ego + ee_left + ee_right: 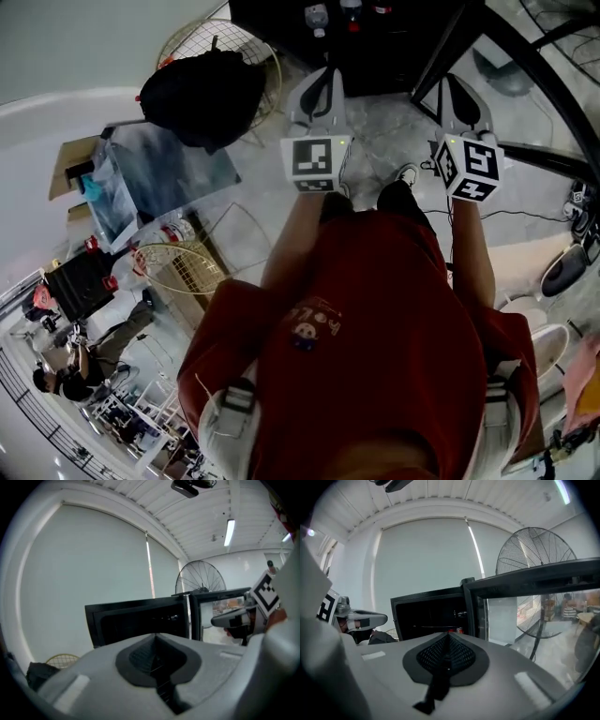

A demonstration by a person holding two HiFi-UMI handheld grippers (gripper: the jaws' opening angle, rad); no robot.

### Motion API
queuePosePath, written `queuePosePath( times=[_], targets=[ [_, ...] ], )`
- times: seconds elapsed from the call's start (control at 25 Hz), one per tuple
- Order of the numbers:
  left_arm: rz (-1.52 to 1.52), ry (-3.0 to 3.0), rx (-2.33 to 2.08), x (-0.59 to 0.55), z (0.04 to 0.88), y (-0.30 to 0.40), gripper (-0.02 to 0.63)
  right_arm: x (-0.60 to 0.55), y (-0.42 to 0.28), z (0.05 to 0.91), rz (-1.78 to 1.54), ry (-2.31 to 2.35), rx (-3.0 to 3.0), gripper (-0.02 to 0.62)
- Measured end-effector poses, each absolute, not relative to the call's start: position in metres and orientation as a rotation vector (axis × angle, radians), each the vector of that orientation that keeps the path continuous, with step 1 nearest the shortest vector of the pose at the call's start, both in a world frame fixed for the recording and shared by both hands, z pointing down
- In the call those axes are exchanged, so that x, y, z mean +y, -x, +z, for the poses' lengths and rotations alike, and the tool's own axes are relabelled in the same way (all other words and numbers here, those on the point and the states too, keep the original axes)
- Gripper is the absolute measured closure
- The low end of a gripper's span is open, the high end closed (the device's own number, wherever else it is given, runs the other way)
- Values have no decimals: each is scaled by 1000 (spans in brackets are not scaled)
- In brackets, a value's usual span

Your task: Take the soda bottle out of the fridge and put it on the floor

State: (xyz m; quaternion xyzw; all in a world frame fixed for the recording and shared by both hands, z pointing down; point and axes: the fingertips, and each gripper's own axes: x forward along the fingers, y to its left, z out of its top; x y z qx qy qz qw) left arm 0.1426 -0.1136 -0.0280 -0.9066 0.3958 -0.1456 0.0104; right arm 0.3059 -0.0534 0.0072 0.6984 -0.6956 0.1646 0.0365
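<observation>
Right gripper view shows the right hand-held gripper point(447, 638) clenched on nothing. The left hand-held gripper point(154, 639) is likewise clenched and empty. Both face the black fridge point(429, 616), whose glass door point(525, 606) is swung open at its right edge. Small red things point(458, 630) sit inside, too small to tell whether one is the soda bottle. Bare floor point(394, 141) lies open before the fridge, and a fan point(534, 569) stands at the right.

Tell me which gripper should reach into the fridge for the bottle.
Probably left. In the head view the left gripper points straight at the bottles in the open fridge; the right gripper sits off beside the door. Both shut, empty.
</observation>
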Motion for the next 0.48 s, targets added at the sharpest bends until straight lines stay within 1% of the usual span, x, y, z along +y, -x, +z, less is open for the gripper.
queuePosePath(
  times=[0.16,0.48],
  targets=[
    [-437,2783,1316,-119,-33,-139,606,-71,-301,15,505,-2057,-2190,597],
    [-361,2805,1314,-117,-36,-88,606,-79,-250,6,404,-2015,-2173,597]
  ],
)
